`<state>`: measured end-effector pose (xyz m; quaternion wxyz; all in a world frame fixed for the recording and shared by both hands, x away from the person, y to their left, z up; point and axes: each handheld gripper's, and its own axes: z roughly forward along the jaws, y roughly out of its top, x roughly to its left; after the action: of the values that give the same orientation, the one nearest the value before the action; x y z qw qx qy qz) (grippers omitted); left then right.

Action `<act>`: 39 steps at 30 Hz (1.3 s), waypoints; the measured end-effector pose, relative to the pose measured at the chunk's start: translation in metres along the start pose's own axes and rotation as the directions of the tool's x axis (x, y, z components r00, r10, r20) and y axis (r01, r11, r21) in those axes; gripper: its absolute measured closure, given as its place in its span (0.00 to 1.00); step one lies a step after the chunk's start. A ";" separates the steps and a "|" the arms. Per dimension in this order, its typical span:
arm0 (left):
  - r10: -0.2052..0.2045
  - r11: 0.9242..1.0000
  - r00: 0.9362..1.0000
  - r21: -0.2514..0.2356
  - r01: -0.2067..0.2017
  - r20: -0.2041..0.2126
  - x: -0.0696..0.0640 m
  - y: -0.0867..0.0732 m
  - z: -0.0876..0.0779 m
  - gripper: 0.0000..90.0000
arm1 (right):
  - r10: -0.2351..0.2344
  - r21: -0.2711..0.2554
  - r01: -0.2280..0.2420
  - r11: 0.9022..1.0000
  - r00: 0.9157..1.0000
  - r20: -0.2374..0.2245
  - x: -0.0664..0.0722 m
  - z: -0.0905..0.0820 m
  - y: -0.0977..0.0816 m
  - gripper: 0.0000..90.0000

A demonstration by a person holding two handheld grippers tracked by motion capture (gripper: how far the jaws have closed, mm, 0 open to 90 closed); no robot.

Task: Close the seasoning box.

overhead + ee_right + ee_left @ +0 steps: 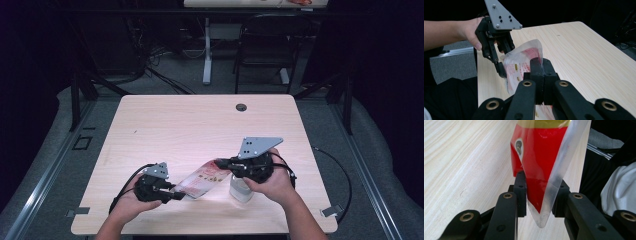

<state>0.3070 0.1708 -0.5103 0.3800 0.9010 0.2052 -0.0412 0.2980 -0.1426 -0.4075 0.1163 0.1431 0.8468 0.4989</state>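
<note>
A clear plastic bag (202, 179) with red print hangs stretched between my two grippers above the near part of the wooden table (200, 125). My left gripper (180, 195) is shut on the bag's near-left end. In the left gripper view, a corner of the bag (539, 157) sits pinched between the two black pads (520, 192). My right gripper (220, 163) is shut on the far-right end. In the right gripper view its jaws meet on the bag (520, 62), and the left gripper (502, 72) holds the other edge farther off.
A white container (241, 191) stands on the table under my right hand, partly hidden by it. A round cable hole (241, 107) sits near the table's far edge. A dark chair (265, 45) and a desk leg stand beyond the table.
</note>
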 end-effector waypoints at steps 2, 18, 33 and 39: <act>-0.002 1.000 1.000 0.008 0.002 0.001 0.000 0.001 -0.002 0.80 | 0.000 0.003 0.000 1.000 1.000 -0.003 0.000 0.000 0.000 1.00; 0.025 0.995 0.999 0.093 -0.022 -0.027 -0.008 0.023 -0.020 0.79 | 0.054 -0.055 -0.055 0.997 0.998 -0.013 -0.003 -0.012 -0.009 1.00; 0.017 0.992 1.000 0.123 -0.015 -0.017 -0.009 0.031 -0.029 0.79 | 0.079 -0.062 -0.079 0.995 0.997 -0.008 -0.005 -0.016 -0.015 1.00; 0.016 0.992 1.000 0.123 -0.014 -0.021 -0.008 0.034 -0.033 0.79 | 0.093 -0.065 -0.093 0.994 0.996 -0.007 -0.007 -0.017 -0.018 1.00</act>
<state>0.3102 0.1700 -0.4626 0.3219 0.9246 0.1995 -0.0412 0.2965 -0.1672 -0.4148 0.0961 0.1774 0.8226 0.5316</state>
